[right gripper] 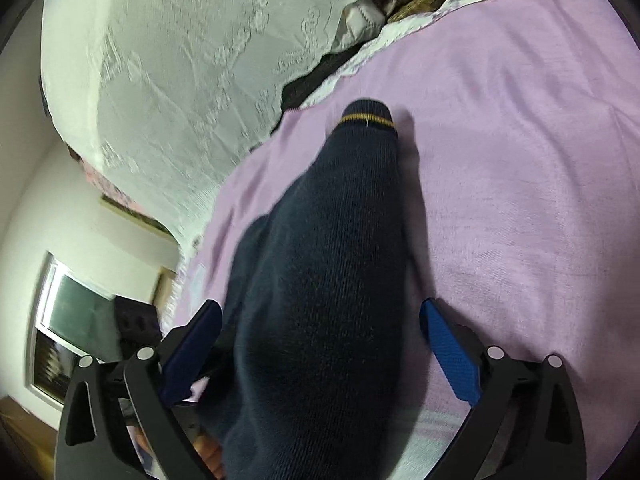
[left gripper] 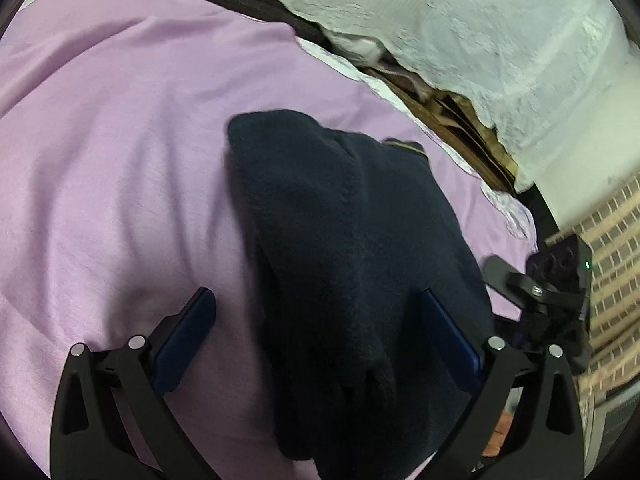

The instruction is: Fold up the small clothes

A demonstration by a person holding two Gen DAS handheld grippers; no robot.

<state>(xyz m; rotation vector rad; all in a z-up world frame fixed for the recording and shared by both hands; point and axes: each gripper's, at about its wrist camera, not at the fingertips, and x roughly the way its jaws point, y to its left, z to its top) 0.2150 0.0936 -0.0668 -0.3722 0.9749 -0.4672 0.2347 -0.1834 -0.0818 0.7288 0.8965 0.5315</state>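
lilac sheet (left gripper: 120, 160) | white lace cloth (left gripper: 460, 20) | brick wall (left gripper: 616, 248) | window (right gripper: 68, 320)

Dark navy knitted garment (left gripper: 344, 264) runs off the bottom edge in both wrist views, near end unseen. It covers part of the left gripper's (left gripper: 316, 322) right blue pad. Garment's far end with the yellow stripe is mostly hidden in the left view. Dark items under the white lace cloth (right gripper: 192, 60), past the pink bedsheet's (right gripper: 520, 160) far edge: can't identify.
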